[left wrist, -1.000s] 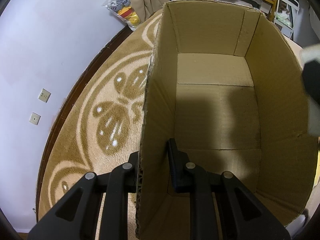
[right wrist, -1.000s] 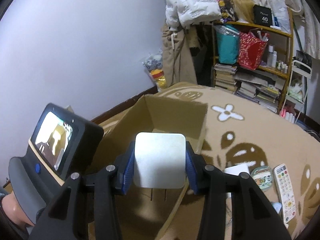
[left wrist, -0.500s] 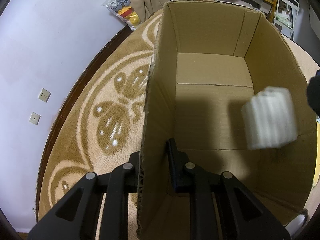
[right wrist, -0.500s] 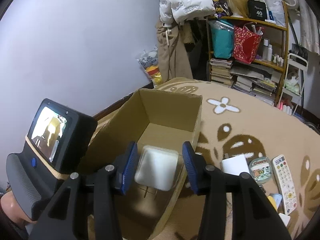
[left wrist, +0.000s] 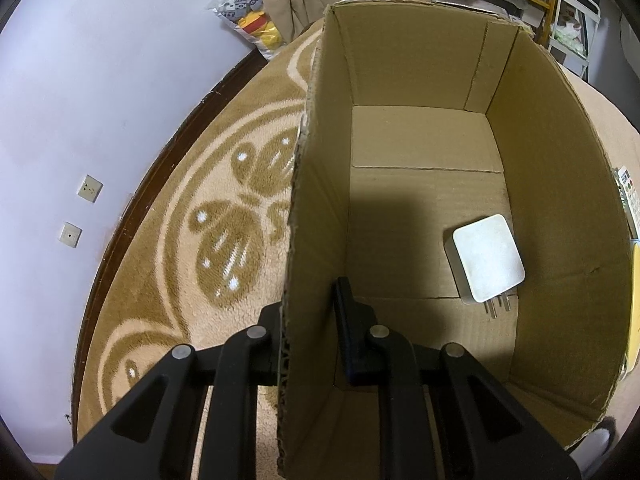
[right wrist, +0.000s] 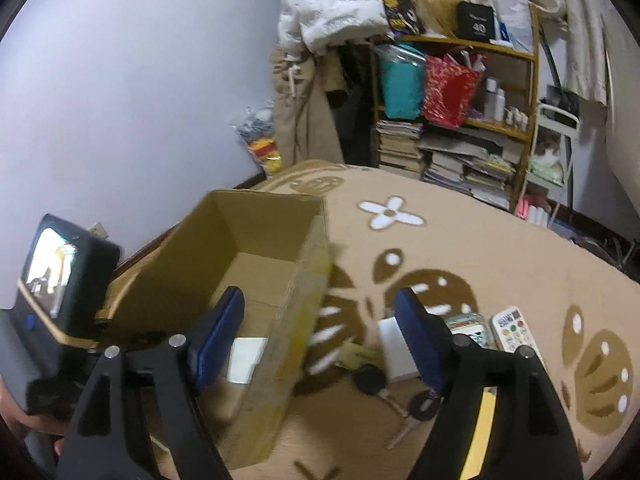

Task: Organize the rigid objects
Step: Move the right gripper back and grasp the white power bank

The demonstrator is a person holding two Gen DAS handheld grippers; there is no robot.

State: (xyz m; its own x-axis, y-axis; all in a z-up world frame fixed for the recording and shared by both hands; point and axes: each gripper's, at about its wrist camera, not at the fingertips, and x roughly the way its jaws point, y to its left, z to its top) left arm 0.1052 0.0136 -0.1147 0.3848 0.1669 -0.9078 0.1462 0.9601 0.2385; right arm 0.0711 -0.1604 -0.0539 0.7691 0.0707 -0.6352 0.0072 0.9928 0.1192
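Now our left gripper (left wrist: 310, 320) pinches the cardboard box (left wrist: 560, 184) wall; the white charger (left wrist: 486, 258) lies inside. Our right gripper (right wrist: 320, 332) gapes wide above the rim, with keys (right wrist: 400, 400) and a remote (right wrist: 514, 330) beside on the rug (right wrist: 460, 248).

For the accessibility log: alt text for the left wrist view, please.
A white charger lies on the floor of an open cardboard box, prongs toward the camera. The left gripper is shut on the box's near wall, above a brown patterned rug.

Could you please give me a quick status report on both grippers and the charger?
Left gripper shut on cardboard box wall. Right gripper open, empty, above the box's edge. White charger flat on box floor, prongs showing. Nothing in the way.
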